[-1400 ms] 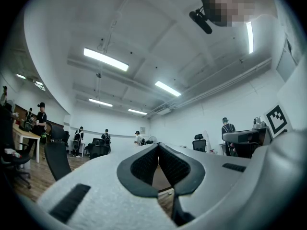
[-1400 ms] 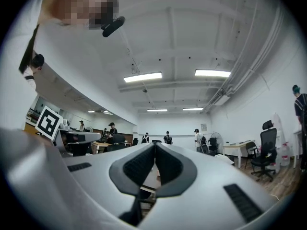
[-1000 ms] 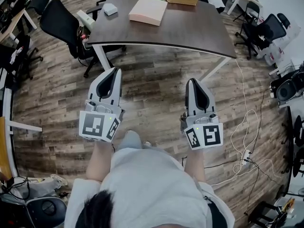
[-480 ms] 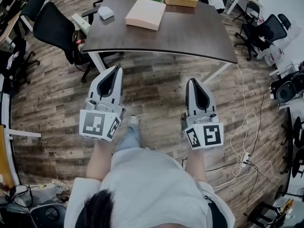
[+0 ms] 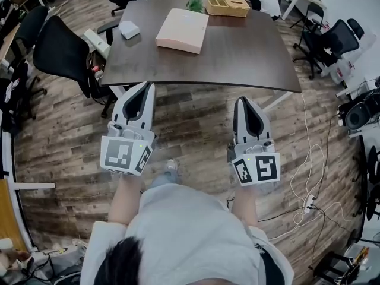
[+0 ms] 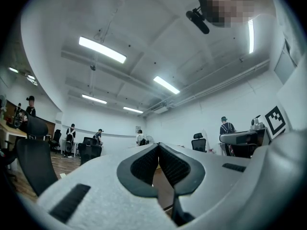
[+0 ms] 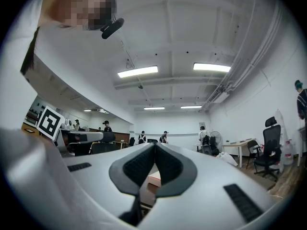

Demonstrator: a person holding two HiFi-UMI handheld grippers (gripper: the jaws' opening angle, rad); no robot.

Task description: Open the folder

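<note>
Both grippers are empty and closed. The left gripper (image 5: 146, 88) has its pads pressed tip to tip in the left gripper view, with nothing between them, and the right gripper (image 5: 242, 102) looks the same in the right gripper view. You hold them side by side, about level, noses toward the table (image 5: 249, 52). They are over the wood floor, just short of the tabletop's near edge and touching nothing. Closed jaws make sense here, since there is nothing to carry and you are probably only on the way in. The folder (image 5: 181, 31) lies flat and closed on the tabletop, toward the far left part, well apart from both grippers. It sits between the small white box (image 5: 128, 28) by the left edge and the wooden tray (image 5: 227, 6) at the far edge. A green thing (image 5: 195, 3) is just beyond it, too small to name. There is bare tabletop on the folder's near and right sides, so the cover likely has room to swing. I cannot tell which side is the spine. The task looks not yet begun. Your left gripper lines up closer to the folder, and the right one faces the bare near right part, maybe free to pin the folder down. A black chair (image 5: 59, 52) stands off the table's left edge.
</note>
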